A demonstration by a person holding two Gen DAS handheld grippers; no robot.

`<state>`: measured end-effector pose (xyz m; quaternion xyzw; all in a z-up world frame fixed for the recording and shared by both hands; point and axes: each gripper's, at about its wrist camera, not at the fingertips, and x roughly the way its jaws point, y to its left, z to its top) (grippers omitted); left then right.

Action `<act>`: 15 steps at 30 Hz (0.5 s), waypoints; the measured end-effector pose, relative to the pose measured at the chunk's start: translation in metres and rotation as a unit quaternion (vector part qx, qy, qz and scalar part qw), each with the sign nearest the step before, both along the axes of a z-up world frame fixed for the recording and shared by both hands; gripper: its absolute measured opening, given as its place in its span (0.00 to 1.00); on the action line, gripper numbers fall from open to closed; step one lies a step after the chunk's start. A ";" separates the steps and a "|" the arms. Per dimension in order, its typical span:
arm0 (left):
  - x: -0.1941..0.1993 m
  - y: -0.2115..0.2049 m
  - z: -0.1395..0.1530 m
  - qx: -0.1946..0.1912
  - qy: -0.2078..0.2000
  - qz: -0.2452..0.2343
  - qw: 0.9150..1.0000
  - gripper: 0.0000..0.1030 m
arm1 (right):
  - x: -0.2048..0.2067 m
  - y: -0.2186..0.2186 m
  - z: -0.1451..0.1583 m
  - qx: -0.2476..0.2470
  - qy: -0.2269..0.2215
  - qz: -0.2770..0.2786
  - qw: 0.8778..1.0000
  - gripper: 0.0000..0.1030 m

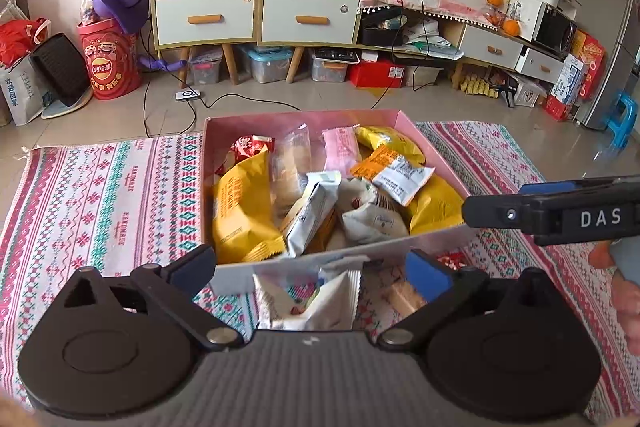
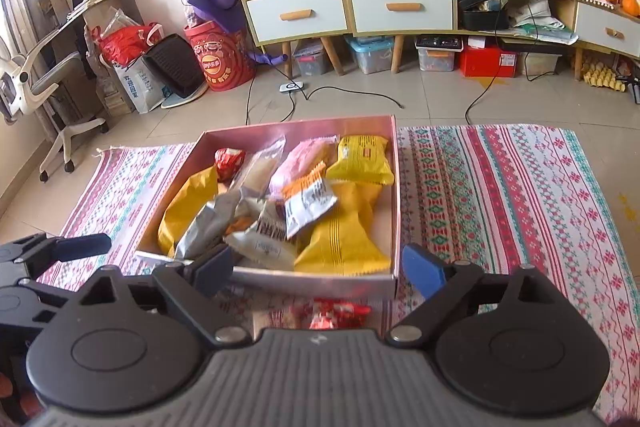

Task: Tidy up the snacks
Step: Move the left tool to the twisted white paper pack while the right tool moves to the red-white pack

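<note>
Item: left claw (image 1: 310,267) and right claw (image 2: 318,269), both released, empty. White packet (image 1: 306,297) and red candy (image 2: 338,313) lay beneath, outside box (image 2: 320,281). Risk: nearby rim could snag fingers.

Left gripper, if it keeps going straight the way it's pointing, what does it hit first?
Probably the white snack packet lying on the mat between the open left gripper fingers, just short of the pink box; depth is uncertain.

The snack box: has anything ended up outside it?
Yes. A white packet and a red candy lie on the mat just in front of the box, while the other snacks sit inside.
</note>
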<state>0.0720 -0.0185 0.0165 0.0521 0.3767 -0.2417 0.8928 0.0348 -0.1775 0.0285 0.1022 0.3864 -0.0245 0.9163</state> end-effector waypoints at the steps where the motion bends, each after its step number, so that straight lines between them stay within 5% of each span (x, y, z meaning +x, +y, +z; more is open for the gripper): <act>1: -0.002 0.002 0.000 0.003 0.001 -0.001 1.000 1.00 | -0.002 0.001 0.000 -0.001 0.001 0.001 1.000 0.90; 15: -0.035 0.023 -0.023 0.006 -0.004 -0.004 1.000 1.00 | -0.032 0.006 -0.018 -0.026 0.013 -0.006 1.000 0.93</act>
